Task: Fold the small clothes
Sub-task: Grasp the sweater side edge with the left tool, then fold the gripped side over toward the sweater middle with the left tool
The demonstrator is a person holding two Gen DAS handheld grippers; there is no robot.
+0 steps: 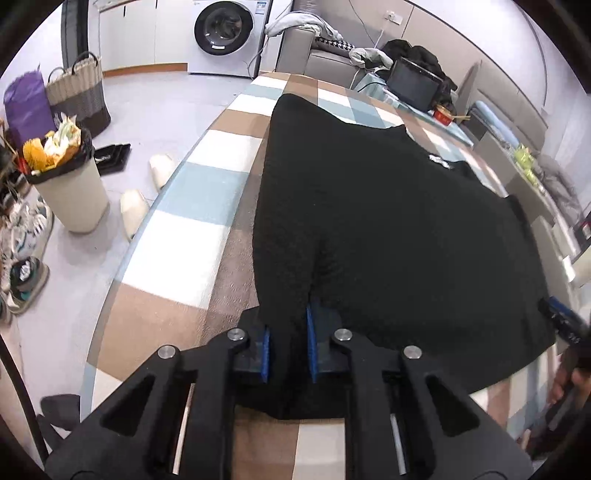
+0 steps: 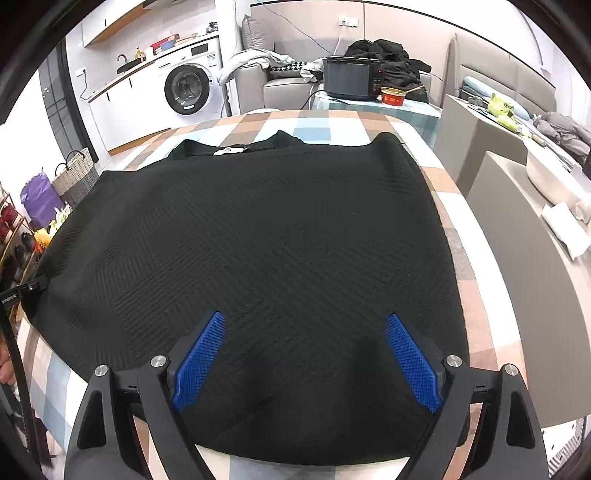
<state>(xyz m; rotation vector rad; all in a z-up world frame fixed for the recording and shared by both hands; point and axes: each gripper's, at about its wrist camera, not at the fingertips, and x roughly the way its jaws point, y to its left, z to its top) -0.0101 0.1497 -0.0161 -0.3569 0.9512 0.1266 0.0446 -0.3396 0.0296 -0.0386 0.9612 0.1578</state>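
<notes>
A black knitted garment [image 1: 388, 221] lies spread flat on a table covered with a checked cloth [image 1: 207, 229]; its collar with a white label is at the far end. My left gripper [image 1: 287, 317] is shut on a pinched fold of the garment's near left edge, with the fabric bunched between the blue pads. In the right wrist view the garment [image 2: 258, 229] fills the middle. My right gripper [image 2: 304, 315] hovers open over its near hem, and nothing sits between its blue pads [image 2: 199, 358]. The left gripper's tip [image 2: 22, 291] shows at the garment's left edge.
On the floor to the left stand a full waste bin [image 1: 70, 192], a woven basket [image 1: 79, 92] and several shoes. A washing machine [image 1: 223, 33] is at the back. A black appliance [image 2: 351, 79] and a red bowl [image 2: 392, 96] sit beyond the table. Grey cabinets [image 2: 517, 258] are close on the right.
</notes>
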